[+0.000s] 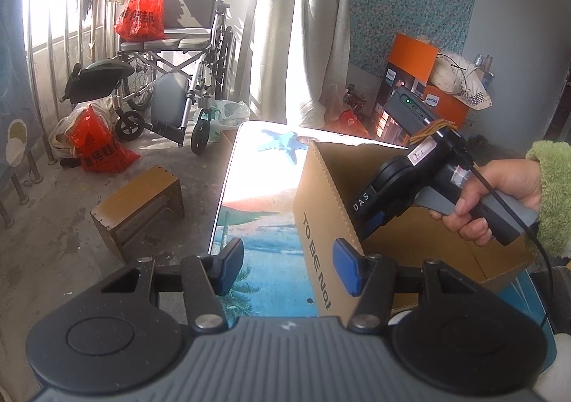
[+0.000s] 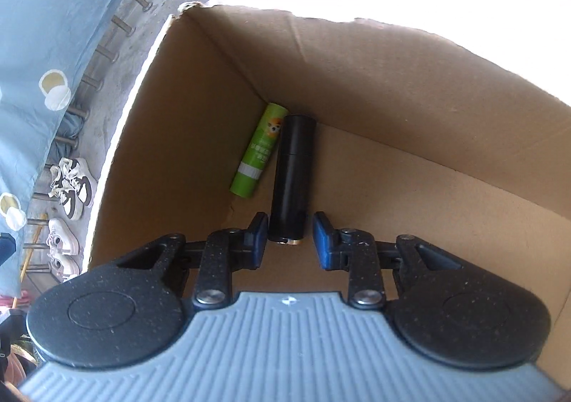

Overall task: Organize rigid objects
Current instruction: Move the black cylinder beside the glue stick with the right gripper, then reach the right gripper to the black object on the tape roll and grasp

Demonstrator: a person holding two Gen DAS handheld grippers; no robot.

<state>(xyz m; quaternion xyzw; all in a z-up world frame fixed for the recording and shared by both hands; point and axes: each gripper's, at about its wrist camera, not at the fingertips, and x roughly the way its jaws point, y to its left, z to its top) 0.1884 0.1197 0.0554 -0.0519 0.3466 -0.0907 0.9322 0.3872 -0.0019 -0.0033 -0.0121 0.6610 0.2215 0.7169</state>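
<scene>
Black cylinder (image 2: pixel 291 177): lies on the floor of the cardboard box (image 2: pixel 410 187), in its corner, just beside a green tube (image 2: pixel 258 150) on its left. Left gripper (image 1: pixel 289 266) hovers partly open and empty, straddling the box's near wall above the table (image 1: pixel 264 270). Right gripper (image 2: pixel 289 236) points down into the box, its pads standing clear on either side of the cylinder's near end. To finish well, lift straight up without nudging either item.
</scene>
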